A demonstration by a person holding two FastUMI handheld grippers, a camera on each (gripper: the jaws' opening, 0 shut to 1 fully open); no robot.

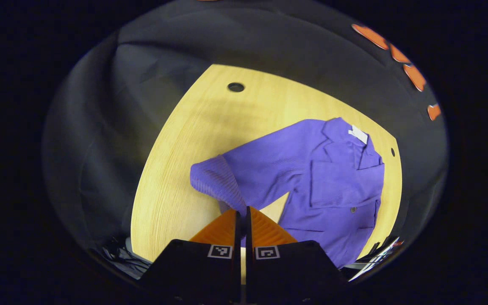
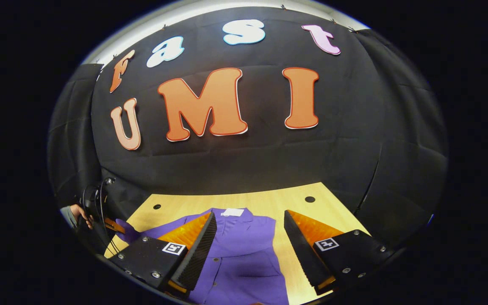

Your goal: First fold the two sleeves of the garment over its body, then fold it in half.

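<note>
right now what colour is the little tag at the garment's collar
White, on the purple garment; the tag shows best in the left gripper view.

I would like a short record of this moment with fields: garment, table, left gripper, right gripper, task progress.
garment: purple jacket, lying on the table, collar with a white label
table: light wooden table with small round holes
left gripper: left gripper shut on the jacket's sleeve cuff, cuff lifted
right gripper: right gripper open, above the jacket body
task progress: sleeve not yet laid over the body
</note>
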